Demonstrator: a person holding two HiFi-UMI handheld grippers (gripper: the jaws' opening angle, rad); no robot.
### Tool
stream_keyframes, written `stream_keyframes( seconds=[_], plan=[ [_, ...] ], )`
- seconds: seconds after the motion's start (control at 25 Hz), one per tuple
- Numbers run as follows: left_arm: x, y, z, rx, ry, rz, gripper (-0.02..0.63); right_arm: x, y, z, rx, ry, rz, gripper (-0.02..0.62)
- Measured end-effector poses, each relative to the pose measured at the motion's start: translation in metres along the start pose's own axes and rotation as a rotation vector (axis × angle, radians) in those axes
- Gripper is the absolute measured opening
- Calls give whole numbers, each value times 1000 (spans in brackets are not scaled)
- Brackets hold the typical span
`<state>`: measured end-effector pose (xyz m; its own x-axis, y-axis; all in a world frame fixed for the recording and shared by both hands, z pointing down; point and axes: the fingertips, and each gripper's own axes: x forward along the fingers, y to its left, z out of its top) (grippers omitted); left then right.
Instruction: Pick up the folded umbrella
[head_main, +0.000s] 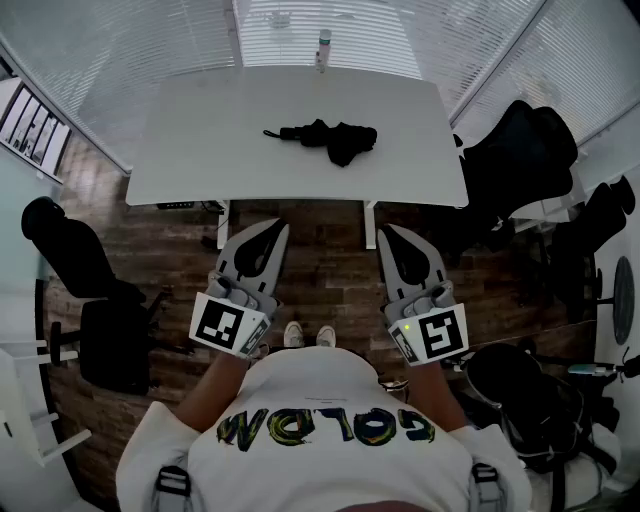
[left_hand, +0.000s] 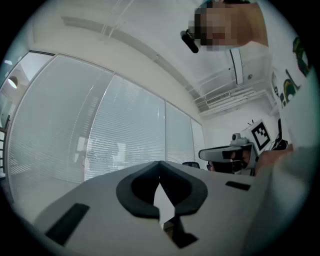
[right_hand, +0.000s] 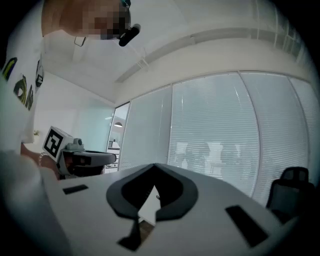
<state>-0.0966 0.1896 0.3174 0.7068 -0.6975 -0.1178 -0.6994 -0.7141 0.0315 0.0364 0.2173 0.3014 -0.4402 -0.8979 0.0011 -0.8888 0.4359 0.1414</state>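
hovering above the wood floor, short of the white table (head_main: 200, 130), left gripper (head_main: 278, 232): jaws closed tip to tip, nothing between them. folded umbrella (head_main: 328, 137) lies mid-table, well apart from both grippers: black, fabric loosely bunched, fuller at its right end, thin dark stem pointing left. small bottle (head_main: 323, 48) stands at the far edge behind it. right gripper (head_main: 386, 234): jaws also closed, empty. writing: green-yellow letters on the person's white shirt (head_main: 320, 400), upside down, not surely readable.
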Motion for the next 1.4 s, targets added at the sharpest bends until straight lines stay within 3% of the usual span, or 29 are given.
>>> stream_keyframes(
  seconds=[0.8,1.08,1.4],
  plan=[
    [-18,29,-9,-20,13,-23,11,21,32,-15,35,18,-40,9],
    [24,40,-13,-9,19,-16,11,47,-7,-19,37,1,-33,9],
    [111,43,-23,-1,27,-16,11,80,-87,-36,76,-8,-26,9]
  ],
)
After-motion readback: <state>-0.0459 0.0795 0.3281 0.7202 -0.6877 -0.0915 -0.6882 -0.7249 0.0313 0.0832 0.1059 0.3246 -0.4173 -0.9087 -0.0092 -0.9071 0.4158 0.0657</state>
